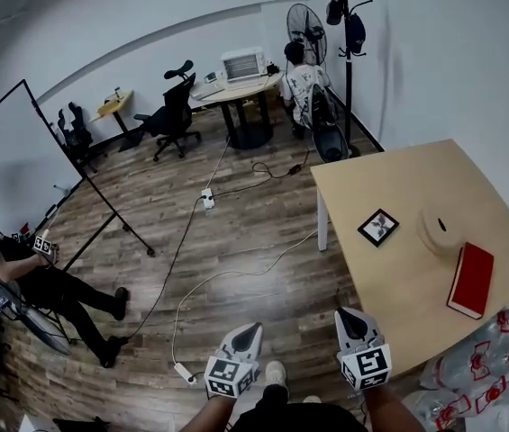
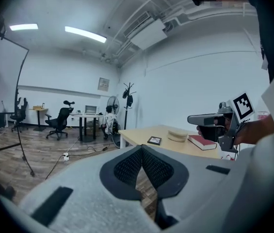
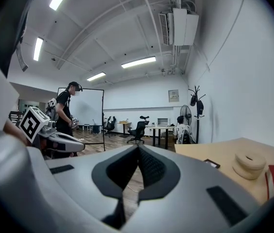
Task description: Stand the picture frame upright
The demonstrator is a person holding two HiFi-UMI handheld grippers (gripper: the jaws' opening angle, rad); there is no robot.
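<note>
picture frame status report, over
Left gripper and right gripper shut, empty. Small black picture frame flat on light wooden table, untouched. Nothing blocking it.

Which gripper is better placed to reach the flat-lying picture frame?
Right: the right gripper is by the table corner, nearer the picture frame; the left gripper is over the floor.

White walls, wood-plank floor (image 1: 236, 241), a pale wooden table (image 1: 416, 268), black office chairs (image 1: 175, 115), ceiling strip lights (image 3: 137, 62).

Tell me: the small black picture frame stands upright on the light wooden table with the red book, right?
No. The head view shows the small black picture frame lying flat on the light wooden table with the red book.
</note>
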